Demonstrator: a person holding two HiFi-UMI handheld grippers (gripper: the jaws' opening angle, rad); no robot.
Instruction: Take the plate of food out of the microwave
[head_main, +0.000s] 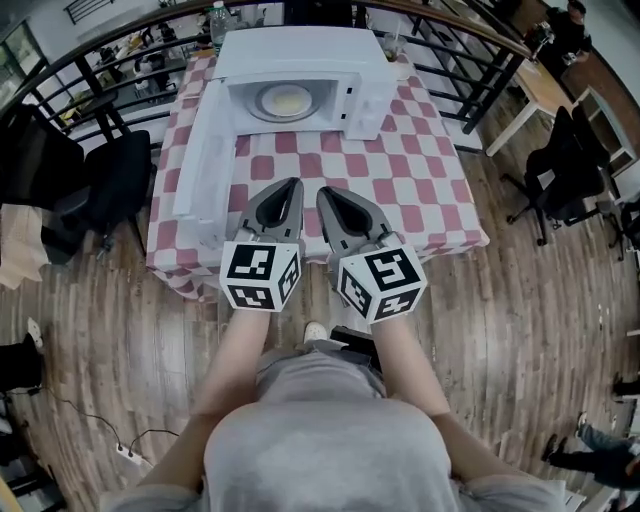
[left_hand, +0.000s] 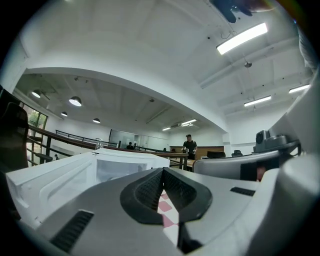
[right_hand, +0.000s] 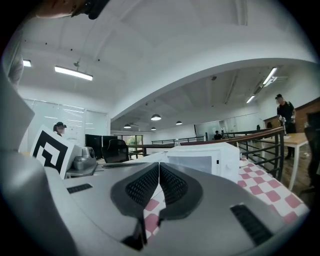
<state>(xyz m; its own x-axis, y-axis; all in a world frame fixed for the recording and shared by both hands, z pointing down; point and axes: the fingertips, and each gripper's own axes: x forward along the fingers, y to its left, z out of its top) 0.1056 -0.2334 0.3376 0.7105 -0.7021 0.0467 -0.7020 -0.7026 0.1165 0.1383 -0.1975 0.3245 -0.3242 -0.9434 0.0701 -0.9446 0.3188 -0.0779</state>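
Forearms (head_main: 238, 350) stretch forward side by side, holding the left gripper (head_main: 291, 184) and right gripper (head_main: 325, 193) over the near part of the checkered table (head_main: 420, 180), tips aimed at the microwave (head_main: 300, 55). Both pairs of jaws are pressed together with nothing between them. The plate of food (head_main: 284, 101), round and pale with a yellowish heap, sits inside the open microwave, whose door (head_main: 205, 160) is swung out to the left.

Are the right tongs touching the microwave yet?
Apart. In the head view, the right tongs, shut and empty, sit short of the microwave, with a strip of checked tablecloth showing between them.
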